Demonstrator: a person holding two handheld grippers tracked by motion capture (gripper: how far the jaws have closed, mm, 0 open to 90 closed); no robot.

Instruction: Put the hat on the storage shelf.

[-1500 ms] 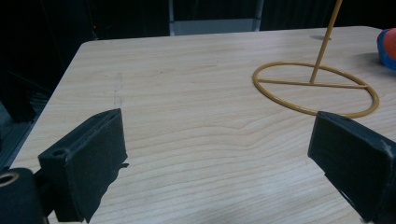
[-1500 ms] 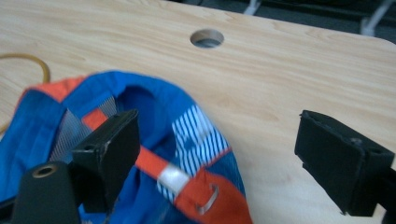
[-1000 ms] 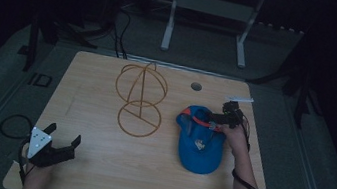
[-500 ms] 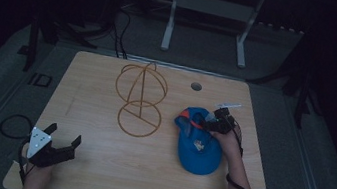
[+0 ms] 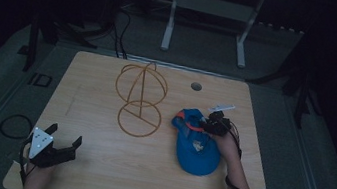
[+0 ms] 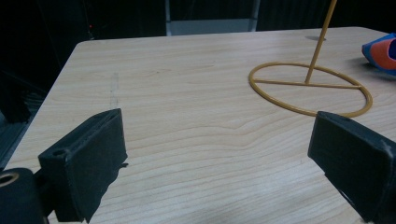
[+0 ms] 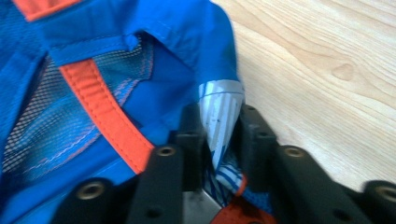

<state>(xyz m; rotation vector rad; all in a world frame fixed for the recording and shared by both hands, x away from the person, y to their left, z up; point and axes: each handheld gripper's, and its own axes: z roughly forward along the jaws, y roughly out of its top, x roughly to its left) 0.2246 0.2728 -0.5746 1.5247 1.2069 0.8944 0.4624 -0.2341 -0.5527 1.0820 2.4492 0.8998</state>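
The blue cap [image 5: 196, 147] lay on the right half of the bench [image 5: 94, 174], crown down w/ its inside facing up, brim end toward the far side. Orange trim ran along the inside; in the right gripper view an orange band [image 7: 105, 116] crossed blue mesh lining. The right gripper [image 5: 212, 126] sat at the cap's far right edge, hand behind it, forearm coming in from the bottom right. Its jaws had just been closing and were clamped on a fold of the cap's rim: right gripper view showed a pinched wedge of fabric w/ a silvery-grey patch [image 7: 220, 112] squeezed between the two black jaws, blue-and-white striped lining bunched lower down by the jaw roots. Bare wood lay to the right of the cap in that view.

The left gripper [image 5: 54, 151] rested near the front left corner of the bench, well apart from the cap. Its jaws stood wide apart w/ nothing between them; left gripper view looked along them over bare wood grain.

A yellow wire stand [image 5: 140, 98] stood mid-bench, between the two grippers: flat ring base w/ a crossbar, upright rod, rounded wire hoops on top. Base ring [image 6: 310, 88] showed in the left gripper view, w/ a corner of the cap [image 6: 383, 51] at the right edge, near the ring but not touching it.

A small round grommet hole [image 5: 196, 86] sat near the bench's far edge. A cable loop [image 5: 15, 126] lay on the floor off the left edge.
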